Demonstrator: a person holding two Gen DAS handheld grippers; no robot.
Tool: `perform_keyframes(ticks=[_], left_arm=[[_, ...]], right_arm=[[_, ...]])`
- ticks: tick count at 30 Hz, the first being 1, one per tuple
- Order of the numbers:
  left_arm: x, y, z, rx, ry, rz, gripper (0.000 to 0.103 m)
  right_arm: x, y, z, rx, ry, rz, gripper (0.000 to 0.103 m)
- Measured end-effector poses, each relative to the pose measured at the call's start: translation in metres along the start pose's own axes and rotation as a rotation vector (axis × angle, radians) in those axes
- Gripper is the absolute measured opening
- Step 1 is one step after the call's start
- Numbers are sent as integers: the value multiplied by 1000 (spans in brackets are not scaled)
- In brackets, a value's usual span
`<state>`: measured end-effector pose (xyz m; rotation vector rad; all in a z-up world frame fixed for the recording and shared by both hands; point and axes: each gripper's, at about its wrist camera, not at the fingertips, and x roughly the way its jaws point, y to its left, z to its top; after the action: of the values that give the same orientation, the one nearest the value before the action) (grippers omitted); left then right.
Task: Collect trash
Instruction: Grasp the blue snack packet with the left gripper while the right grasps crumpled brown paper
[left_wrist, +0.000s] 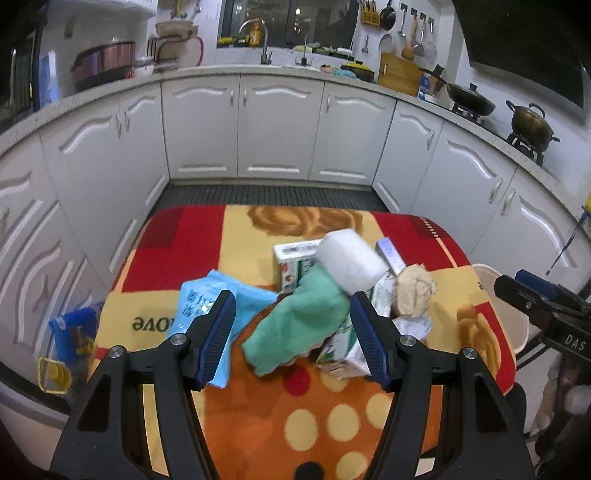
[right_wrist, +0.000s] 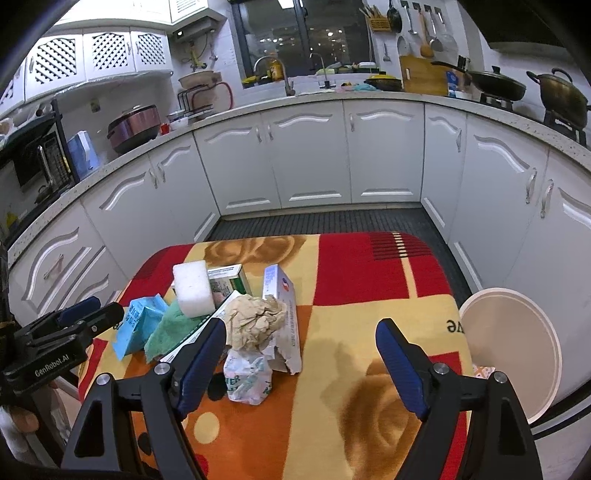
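Both claws hang above the pile with nothing picked up yet, so the step in hand looks like the approach to a first piece of trash.

The left claw (left_wrist: 292, 332), at the lower centre of the left wrist view, stands wide and empty, its blue pads on either side of a green cloth (left_wrist: 295, 325) that lies draped over the heap. The right claw (right_wrist: 301, 363), low in the right wrist view, is also wide and empty. Its left pad is just beside a crumpled printed wrapper (right_wrist: 246, 380), and its right pad sits over bare blanket.

The trash lies bunched at the middle of the bench (right_wrist: 369, 332), which is covered by a red, orange and cream patterned blanket. In the heap are a crumpled brown paper ball (right_wrist: 255, 319), a white foam block (right_wrist: 192, 288), a light blue packet (left_wrist: 207, 302), a flattened white carton (right_wrist: 284, 314) and a green-printed box (left_wrist: 291, 266). A white round bin (right_wrist: 513, 350) stands off the bench edge at the right of the right wrist view, well apart from the heap.

The next move probably calls for one claw to drop onto a single loose item, most likely the wrapper or paper ball near the right claw, close on it alone without dragging its neighbours, then carry it across to the bin.
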<state>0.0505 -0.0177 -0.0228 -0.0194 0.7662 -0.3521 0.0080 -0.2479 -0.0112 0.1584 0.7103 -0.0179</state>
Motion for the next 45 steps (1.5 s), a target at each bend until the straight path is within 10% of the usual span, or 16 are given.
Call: perform_keyframes(ticks=[12,34,38,45], left_arm=[[8,63,-20,-51,111,-123,72],[116,78,-3,-50,257,-75,72],[119,77,-8,-31,264,-83,57],[87,97,-4,-110,193,-101,52]], right_arm=[[31,6,-3,11,69,60,82],[109,16,13,43,222,176,81],[118,18,11,49,240,224,37],[92,32,10,-40,178,251,33]])
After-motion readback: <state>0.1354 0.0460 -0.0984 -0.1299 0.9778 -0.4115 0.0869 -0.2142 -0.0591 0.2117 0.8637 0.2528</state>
